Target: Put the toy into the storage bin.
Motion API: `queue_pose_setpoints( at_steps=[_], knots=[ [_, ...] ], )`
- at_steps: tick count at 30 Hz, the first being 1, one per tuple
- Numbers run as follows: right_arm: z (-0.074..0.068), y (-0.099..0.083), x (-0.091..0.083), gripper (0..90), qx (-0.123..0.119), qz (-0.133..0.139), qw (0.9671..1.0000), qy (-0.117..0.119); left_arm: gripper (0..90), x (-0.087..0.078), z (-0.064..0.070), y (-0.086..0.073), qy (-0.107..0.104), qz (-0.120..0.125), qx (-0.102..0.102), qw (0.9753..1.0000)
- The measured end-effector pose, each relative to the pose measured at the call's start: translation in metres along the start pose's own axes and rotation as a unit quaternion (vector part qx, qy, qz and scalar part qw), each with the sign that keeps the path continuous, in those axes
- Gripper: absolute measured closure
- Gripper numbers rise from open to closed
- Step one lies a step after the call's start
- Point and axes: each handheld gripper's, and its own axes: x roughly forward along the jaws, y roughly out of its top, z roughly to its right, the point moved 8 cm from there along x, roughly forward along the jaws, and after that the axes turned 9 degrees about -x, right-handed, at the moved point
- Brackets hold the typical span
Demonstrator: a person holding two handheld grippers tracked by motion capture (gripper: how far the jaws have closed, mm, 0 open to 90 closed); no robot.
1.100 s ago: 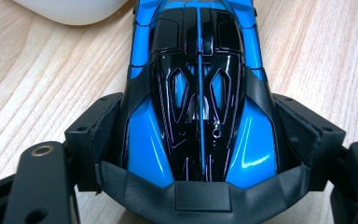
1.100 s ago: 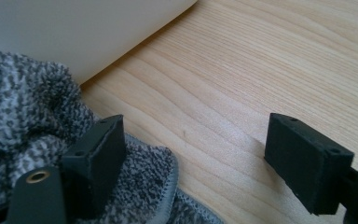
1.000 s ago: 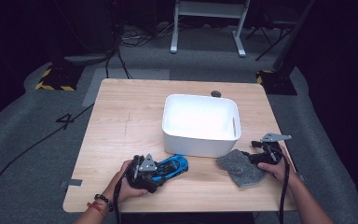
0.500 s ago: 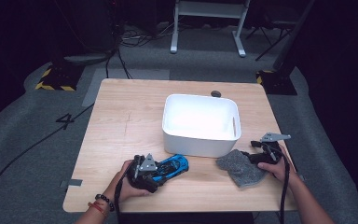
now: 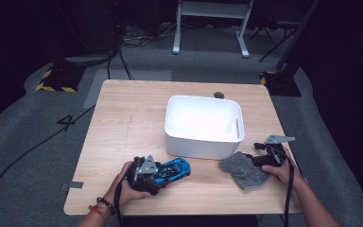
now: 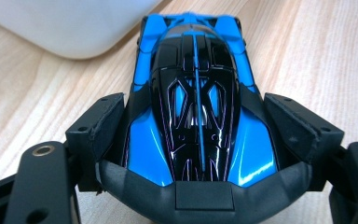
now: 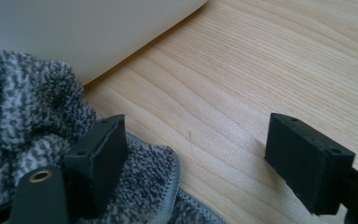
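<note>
Two things wait: a hard, shiny blue toy car between the left gripper's wide jaws, best squeezed at its sides, and a soft grey knitted cloth under the right gripper's wide jaws.

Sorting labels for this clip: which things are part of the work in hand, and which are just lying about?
In the job:
- blue toy car, between the left gripper fingers
- grey cloth, at the right gripper
- white bin

Lying about:
- small dark disc
</note>
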Motion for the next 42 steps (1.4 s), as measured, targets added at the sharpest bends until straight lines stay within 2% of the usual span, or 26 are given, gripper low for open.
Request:
queue_pose_setpoints(
  at_steps=[3, 7, 12, 21, 31, 42],
  knots=[
    [0.000, 0.000, 0.000, 20.8, 0.000, 0.000, 1.0000, 0.000, 24.5, -0.007, 0.002, 0.007, -0.004, 0.019, 0.000, 0.9998],
    [0.000, 0.000, 0.000, 20.7, 0.000, 0.000, 1.0000, 0.001, 24.5, -0.011, 0.006, 0.012, -0.007, 0.032, 0.002, 0.9995],
    [0.000, 0.000, 0.000, 20.8, -0.001, 0.001, 1.0000, 0.001, 24.5, -0.019, 0.011, 0.023, -0.014, 0.061, 0.001, 0.9980],
    [0.000, 0.000, 0.000, 20.8, -0.001, 0.001, 1.0000, 0.001, 24.4, -0.030, 0.014, 0.035, -0.020, 0.090, -0.002, 0.9958],
    [0.000, 0.000, 0.000, 20.8, -0.001, 0.001, 1.0000, 0.002, 24.4, -0.048, 0.008, 0.045, -0.005, 0.119, -0.002, 0.9928],
    [0.000, 0.000, 0.000, 20.8, -0.001, 0.001, 1.0000, 0.002, 24.4, -0.066, -0.004, 0.055, 0.017, 0.137, -0.002, 0.9904]
  ],
)
